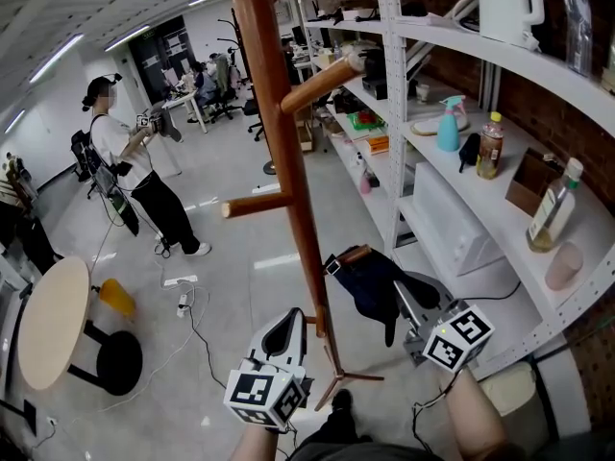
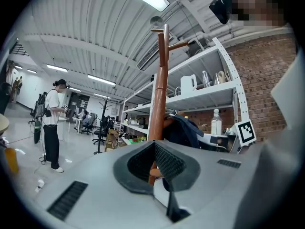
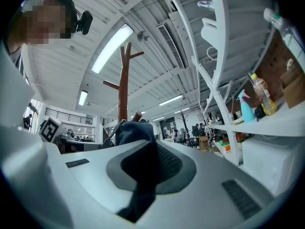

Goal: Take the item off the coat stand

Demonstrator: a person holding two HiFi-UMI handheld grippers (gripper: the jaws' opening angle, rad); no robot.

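A tall wooden coat stand (image 1: 288, 142) rises in the middle of the head view. A dark navy fabric item (image 1: 370, 281) with a brown strap hangs from a low peg on its right side. My right gripper (image 1: 408, 301) is shut on the item's lower right edge; in the right gripper view the dark cloth (image 3: 133, 132) runs down between the jaws (image 3: 143, 175). My left gripper (image 1: 282, 334) hovers just left of the stand's pole, shut with nothing in it. The left gripper view shows the pole (image 2: 159, 94) and the item (image 2: 183, 130) beyond the jaws (image 2: 159, 175).
A white metal shelf unit (image 1: 500, 94) stands close on the right, holding bottles, a blue spray bottle (image 1: 449, 123) and a kettle. A person (image 1: 135, 171) stands at the left. A round table (image 1: 53, 320), a black stool (image 1: 115, 358) and floor cables (image 1: 187, 305) lie lower left.
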